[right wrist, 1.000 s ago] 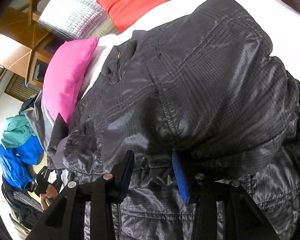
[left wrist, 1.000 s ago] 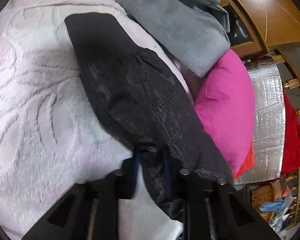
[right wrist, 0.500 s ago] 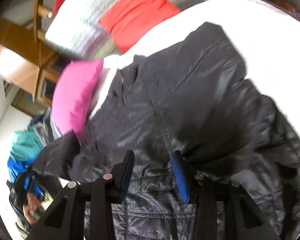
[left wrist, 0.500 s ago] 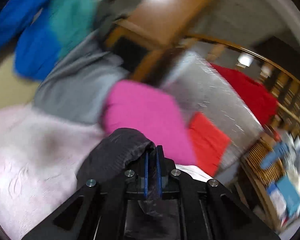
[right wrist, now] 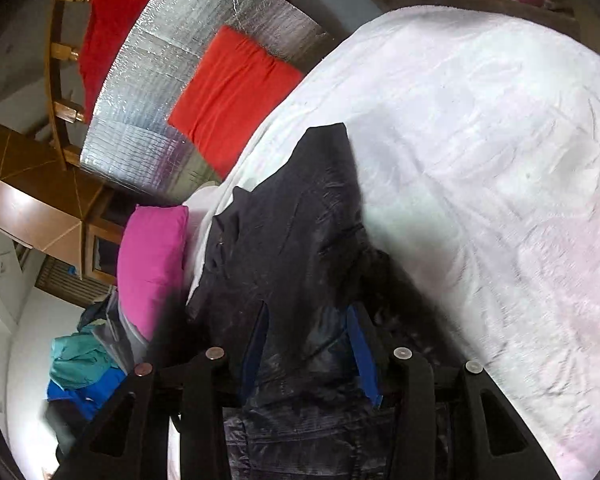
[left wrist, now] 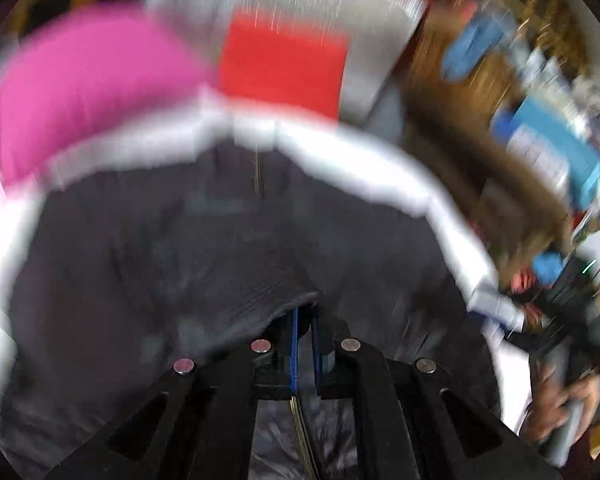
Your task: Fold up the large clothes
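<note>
Your left hand-held gripper (left wrist: pixel 305 320) is clenched on a fold of the dark jacket (left wrist: pixel 204 248), its blue pads nearly touching with fabric pinched between them. Your right hand-held gripper (right wrist: pixel 308 336) is spread wide, with the jacket (right wrist: pixel 300 220) lying between its fingers. The jacket lies bunched on the white bedspread (right wrist: pixel 480 160), near the bed's pillow edge, just beside the pink pillow (right wrist: pixel 152 264).

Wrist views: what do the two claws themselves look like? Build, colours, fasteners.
Both match. The left claw and right claw are matte black, angular linkage frames with triangular cut-outs, four round silver fasteners across the top of each. Fingers are black with blue pads on the inner faces. No cables or printed markings show. Left view is motion-blurred, so fine detail is unclear.
</note>
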Tool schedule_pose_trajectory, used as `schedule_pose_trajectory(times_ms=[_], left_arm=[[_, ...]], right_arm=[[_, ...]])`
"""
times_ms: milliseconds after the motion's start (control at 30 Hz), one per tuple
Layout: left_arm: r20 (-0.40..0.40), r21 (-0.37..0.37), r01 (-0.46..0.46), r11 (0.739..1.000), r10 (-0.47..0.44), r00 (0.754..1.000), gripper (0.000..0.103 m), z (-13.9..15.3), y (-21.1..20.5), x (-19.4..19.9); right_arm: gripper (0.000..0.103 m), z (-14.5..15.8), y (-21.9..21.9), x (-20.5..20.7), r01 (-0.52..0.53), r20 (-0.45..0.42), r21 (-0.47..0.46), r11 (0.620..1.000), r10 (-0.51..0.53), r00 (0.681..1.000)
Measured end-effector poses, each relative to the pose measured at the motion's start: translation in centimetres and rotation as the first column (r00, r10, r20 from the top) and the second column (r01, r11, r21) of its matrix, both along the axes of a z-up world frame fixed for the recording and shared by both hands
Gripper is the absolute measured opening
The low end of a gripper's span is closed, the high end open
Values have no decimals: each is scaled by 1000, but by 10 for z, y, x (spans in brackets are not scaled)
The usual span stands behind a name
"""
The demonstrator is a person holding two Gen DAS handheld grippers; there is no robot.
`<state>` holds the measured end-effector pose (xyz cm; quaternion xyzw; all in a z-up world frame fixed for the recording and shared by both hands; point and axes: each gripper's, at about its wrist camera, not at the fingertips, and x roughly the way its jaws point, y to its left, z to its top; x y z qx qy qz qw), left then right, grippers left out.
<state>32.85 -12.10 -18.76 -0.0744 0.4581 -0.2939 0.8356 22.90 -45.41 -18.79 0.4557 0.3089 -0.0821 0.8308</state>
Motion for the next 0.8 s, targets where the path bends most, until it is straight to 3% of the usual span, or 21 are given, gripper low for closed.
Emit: schedule_pose_trajectory(times_ms=[33,67,133,167,200,267,333,400,467,533,600,667,700,767,800], left_arm=[[-99,23,11,1000,-9,995,6,-20,-5,3],[-140,22,11,1000,-8,990,6,-26,-4,4],[-142,8,24,1000,-22,990,8,-13,3,-9],[-138,15,44,999,-41,990,15,-2,7,-14],[-126,11,65,998,-63,990,21,9,13,-21],[-64,-30,105,994,-107,992,58,39,35,-32],[52,-42,66,997,-64,997,66,71,72,-40],[106,-53,2,999,4,994,67,87,108,-38],[106,-77,-111,991,119,987,71,84,148,-21],[37,-64,-265,962,268,963,70,64,187,2],[-62,-85,-322,943,318,946,68,39,209,19],[-147,-142,-351,925,331,932,42,21,225,27],[-167,-186,-360,914,332,928,38,17,229,32],[-146,-209,-324,923,298,943,19,15,222,35],[-127,-195,-289,937,269,955,17,17,212,36]], right_arm=[[50,-1,-1,2,-5,-4,5,1000,5,1000],[59,-2,-1,4,-16,-12,15,1000,16,1000],[63,-1,4,9,-29,-15,7,1000,29,999],[63,1,6,9,-37,-14,-12,999,37,999],[63,3,10,9,-44,-13,-32,999,43,999],[63,12,23,13,-70,-6,-94,993,69,998],[64,18,35,15,-101,2,-141,985,103,995],[66,27,56,22,-151,-3,-219,964,154,988],[69,37,85,36,-225,-17,-301,926,231,973],[74,41,111,50,-295,-30,-334,895,302,953],[75,42,140,66,-360,-30,-340,869,373,927],[75,40,165,76,-418,-18,-322,850,436,900],[75,38,179,81,-453,-23,-327,830,472,881],[75,37,202,87,-483,-63,-388,785,501,863],[75,35,211,88,-485,-84,-423,766,500,862]])
